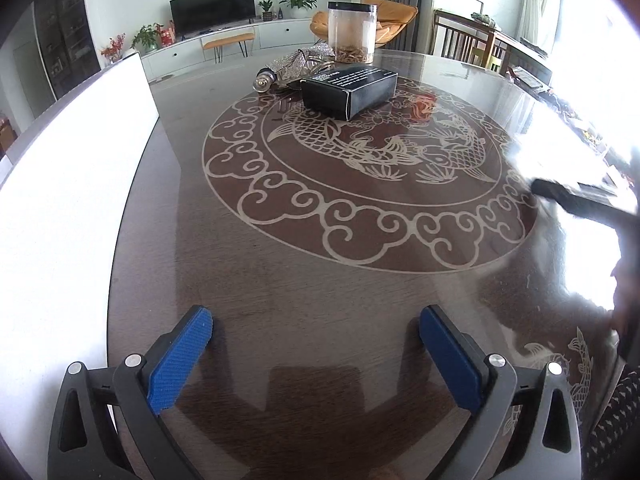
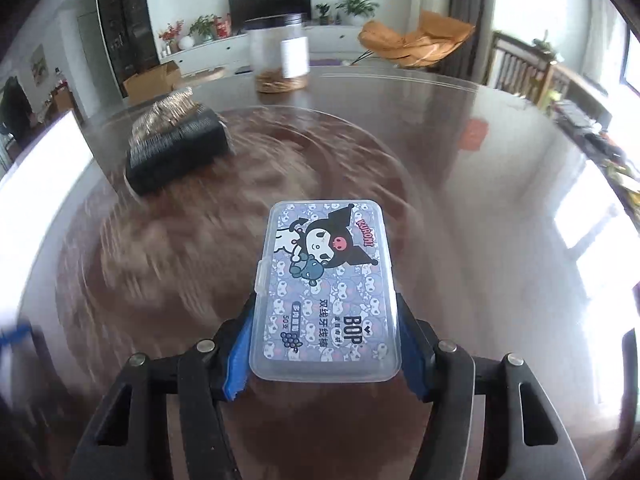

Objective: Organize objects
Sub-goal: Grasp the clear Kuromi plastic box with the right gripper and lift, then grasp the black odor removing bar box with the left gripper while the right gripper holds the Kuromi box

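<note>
My right gripper is shut on a clear plastic floss-pick box with a cartoon label, held flat above the round table; the background is motion-blurred. My left gripper is open and empty, low over the near part of the table. A black box lies near the table's middle, with a sparkly silver item behind it and a clear jar with a black lid beyond. In the right wrist view the black box, silver item and jar sit ahead and left.
The dark glass-topped table carries a fish and cloud inlay. A white board stands along its left edge. A dark blurred shape enters from the right. An orange chair stands beyond the table.
</note>
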A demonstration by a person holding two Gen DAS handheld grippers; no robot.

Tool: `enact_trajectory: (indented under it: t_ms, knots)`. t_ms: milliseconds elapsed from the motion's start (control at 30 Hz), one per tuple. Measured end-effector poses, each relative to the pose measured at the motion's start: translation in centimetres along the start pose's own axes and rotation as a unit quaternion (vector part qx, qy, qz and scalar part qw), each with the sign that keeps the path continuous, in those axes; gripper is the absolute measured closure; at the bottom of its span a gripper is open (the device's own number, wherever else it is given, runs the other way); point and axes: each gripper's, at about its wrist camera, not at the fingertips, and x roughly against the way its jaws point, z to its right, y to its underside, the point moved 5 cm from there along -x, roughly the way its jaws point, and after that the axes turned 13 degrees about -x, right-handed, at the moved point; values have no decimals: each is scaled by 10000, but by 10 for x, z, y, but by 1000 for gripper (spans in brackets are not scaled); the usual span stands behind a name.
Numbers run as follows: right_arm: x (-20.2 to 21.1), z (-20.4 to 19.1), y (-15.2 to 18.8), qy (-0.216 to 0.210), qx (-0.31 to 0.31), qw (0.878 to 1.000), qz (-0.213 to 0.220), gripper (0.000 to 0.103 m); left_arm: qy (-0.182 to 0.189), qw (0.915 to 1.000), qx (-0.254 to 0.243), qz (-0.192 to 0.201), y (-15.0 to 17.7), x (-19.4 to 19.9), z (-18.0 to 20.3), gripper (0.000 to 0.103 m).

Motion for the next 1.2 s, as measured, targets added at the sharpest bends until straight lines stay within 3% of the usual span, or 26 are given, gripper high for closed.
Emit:
enact_trajectory:
  t_ms: [100,233,400,567,633,733,800,833,867,900,1000,1133,1200]
  knots:
    - [13,19,7,-95,-313,9994,95,41,50,10000,-37,-11,-11,-8,2,0]
    - [20,23,9,-328,-448,9984,74,38,311,9987,-389,-125,-60,-40,2,0]
    - [15,6,8,-279,-144,9995,29,32,391,9978,-544,17,-129,-89,-20,0]
    - [13,-5,13,-122,169,9998,0,30,482,9963,-697,-111,-170,-117,-30,0]
    - [14,-4,14,-164,168,9997,-10,29,340,9970,-680,-138,-185,-125,-31,0]
    - [15,-3,15,-210,172,9996,-21,27,505,9951,-846,-90,-199,-133,-18,0]
    - [14,-3,15,-207,184,9996,-26,26,583,9926,-1055,124,-205,-129,-4,19]
    - [14,-3,14,-208,181,9996,-25,26,585,9928,-1025,185,-206,-127,-2,35]
    - [14,-3,14,-210,177,9996,-25,26,654,9930,-963,182,-206,-125,1,43]
    - [14,-3,14,-215,172,9996,-24,26,614,9934,-945,201,-204,-122,5,45]
    - [14,-3,14,-209,176,9996,-25,26,377,9976,-568,87,-178,-104,9,45]
    - [14,-3,14,-225,162,9996,-27,26,205,9998,-8,9,-102,-49,19,44]
    - [14,-2,14,-225,157,9996,-24,26,164,9999,12,25,-67,-27,26,24]
